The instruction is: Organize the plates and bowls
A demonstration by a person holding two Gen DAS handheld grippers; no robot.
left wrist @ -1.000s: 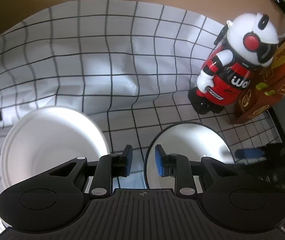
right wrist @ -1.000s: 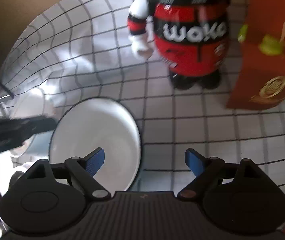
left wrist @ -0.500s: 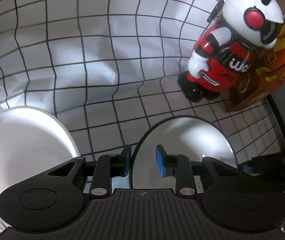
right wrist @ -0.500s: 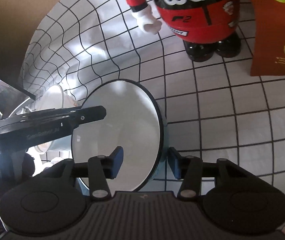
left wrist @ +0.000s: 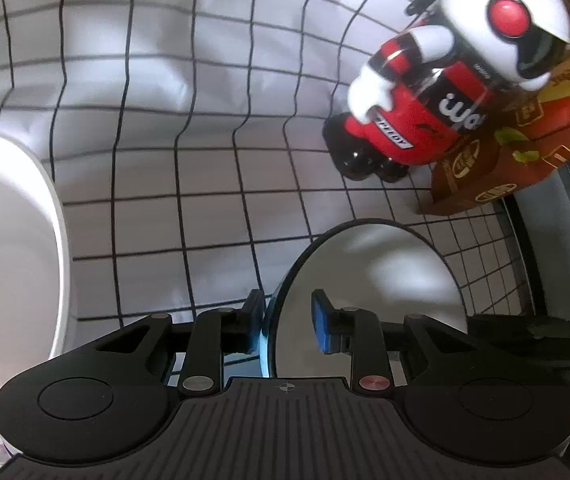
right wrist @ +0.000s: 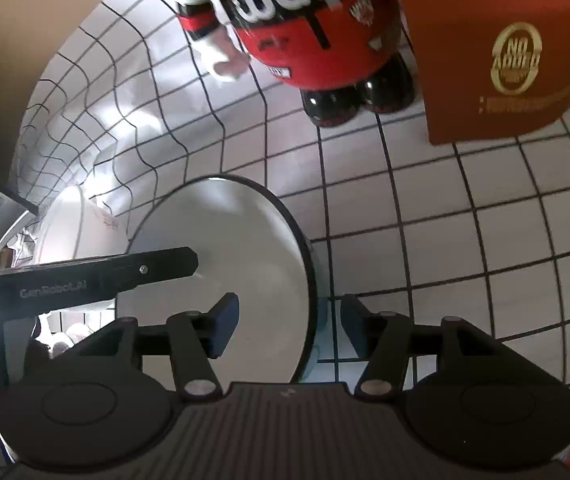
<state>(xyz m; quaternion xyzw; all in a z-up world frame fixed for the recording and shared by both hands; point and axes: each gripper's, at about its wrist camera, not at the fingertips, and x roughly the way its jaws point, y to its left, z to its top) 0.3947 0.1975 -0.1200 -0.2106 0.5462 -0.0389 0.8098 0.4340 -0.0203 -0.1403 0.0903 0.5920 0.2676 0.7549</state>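
A bowl with a dark rim, white inside and pale blue outside, hangs tilted just over the checked cloth. My left gripper is shut on its left rim, one pad outside and one inside. In the right wrist view the same bowl fills the middle, and one of the left gripper's black fingers reaches over its left side. My right gripper straddles the bowl's right rim. Its jaws are opening and neither pad presses on the wall. A plain white bowl stands to the left, also seen as the white bowl.
A red, white and black robot toy stands at the back right beside a brown and orange box. The white cloth with black grid lines lies wrinkled between the bowls and the toy. A dark appliance borders the right edge.
The right gripper closed in around the dark-rimmed bowl's rim, then widened again. Both grippers sank toward the cloth with the bowl. The white bowl slid toward the left edge of the left wrist view.
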